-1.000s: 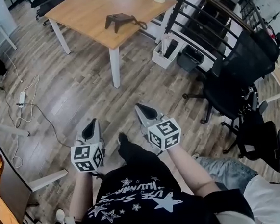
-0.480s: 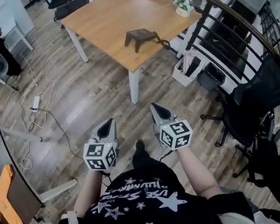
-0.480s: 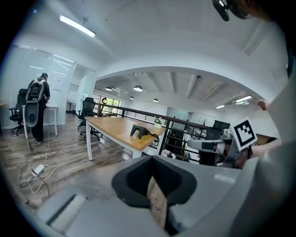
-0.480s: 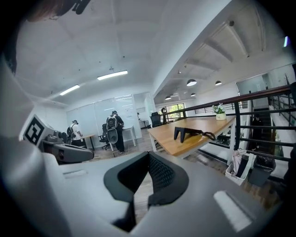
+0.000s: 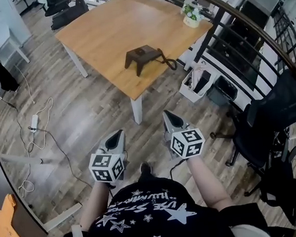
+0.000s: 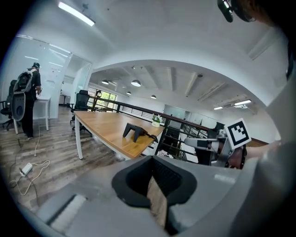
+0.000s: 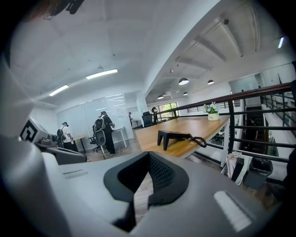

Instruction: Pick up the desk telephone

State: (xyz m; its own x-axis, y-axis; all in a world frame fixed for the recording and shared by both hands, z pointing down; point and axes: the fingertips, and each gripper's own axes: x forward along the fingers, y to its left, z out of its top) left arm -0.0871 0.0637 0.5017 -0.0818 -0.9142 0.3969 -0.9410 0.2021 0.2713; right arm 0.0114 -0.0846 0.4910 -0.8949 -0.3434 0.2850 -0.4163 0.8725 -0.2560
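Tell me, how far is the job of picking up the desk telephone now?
Done: nothing yet. The desk telephone sits untouched near the corner of the wooden table. In hand: the left gripper and right gripper are held over the floor, short of the table, jaws together and empty. Left: reach the table, open the jaws, grip the telephone and lift it.

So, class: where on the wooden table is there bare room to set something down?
Free: the broad tabletop left of and beyond the desk telephone, up to the potted plant at the far corner. Crowded: the near corner, where telephone and cord sit by the railing.
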